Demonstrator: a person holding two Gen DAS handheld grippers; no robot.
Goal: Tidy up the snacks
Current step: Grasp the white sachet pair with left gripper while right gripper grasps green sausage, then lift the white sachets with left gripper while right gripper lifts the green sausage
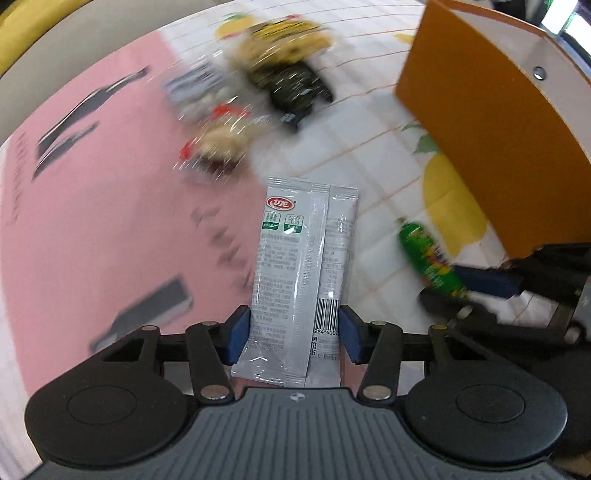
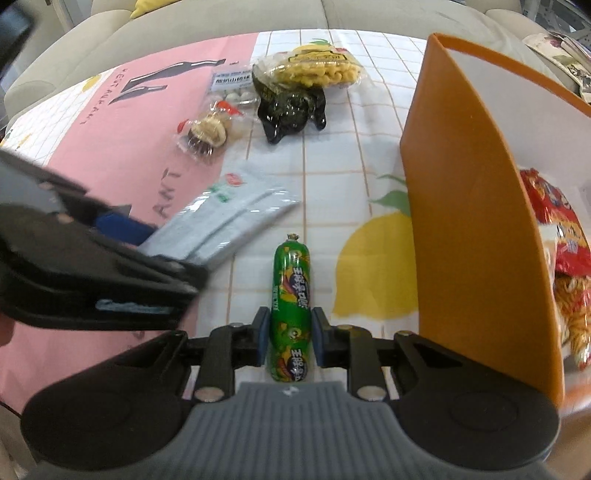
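My left gripper [image 1: 294,334] is shut on a grey snack sachet [image 1: 301,266], which points forward above the table; the sachet also shows in the right wrist view [image 2: 225,221]. My right gripper [image 2: 290,334] is shut on a green sausage stick [image 2: 291,306], seen too in the left wrist view [image 1: 430,260]. An orange bin [image 2: 465,229] stands at the right and holds a red snack bag [image 2: 554,221]. Several loose snacks lie farther back: a yellow pack [image 2: 314,66], a dark pack [image 2: 291,109], a small cake pack [image 2: 207,133].
The tablecloth [image 2: 332,155] is white checked with lemon prints, and a pink sheet [image 2: 122,147] lies on its left. A sofa [image 2: 184,22] lies beyond. The left gripper's body [image 2: 85,273] sits close left of my right gripper.
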